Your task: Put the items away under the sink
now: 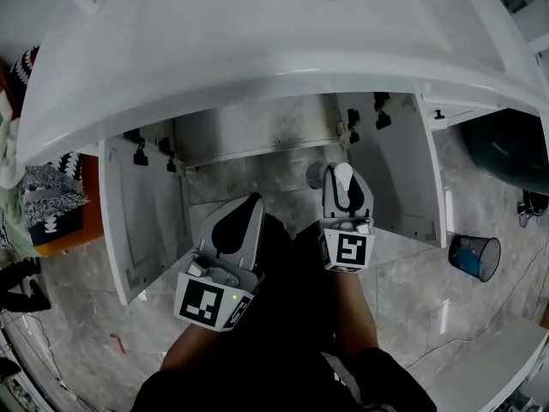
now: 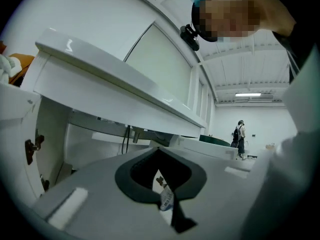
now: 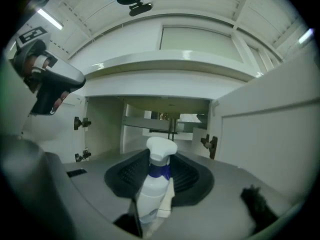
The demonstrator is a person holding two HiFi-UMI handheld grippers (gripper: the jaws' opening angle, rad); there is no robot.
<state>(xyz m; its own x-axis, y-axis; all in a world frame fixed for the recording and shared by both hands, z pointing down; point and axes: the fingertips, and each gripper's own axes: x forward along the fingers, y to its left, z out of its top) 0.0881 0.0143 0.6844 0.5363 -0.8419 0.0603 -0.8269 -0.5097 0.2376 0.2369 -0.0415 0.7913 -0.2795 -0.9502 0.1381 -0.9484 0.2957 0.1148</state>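
Observation:
A spray bottle [image 3: 152, 189] with a white trigger head and blue collar stands upright between the pads of my right gripper [image 3: 159, 173], which is shut on it. From above, the bottle [image 1: 342, 178] and right gripper [image 1: 343, 200] are in front of the open cabinet [image 1: 257, 178] under the white sink [image 1: 257, 33]. My left gripper [image 1: 243, 223] is lower left of it. Its jaws stand close together on a thin white labelled item [image 2: 165, 196]; most of that item is hidden. In the right gripper view the left gripper [image 3: 50, 86] shows at upper left.
Both cabinet doors hang open, the left door [image 1: 141, 221] and the right door [image 1: 399, 170]. A drain pipe [image 3: 173, 126] runs down inside. A blue bin [image 1: 474, 257] and a dark green tub [image 1: 510, 148] stand at right, striped cloth [image 1: 51, 197] at left.

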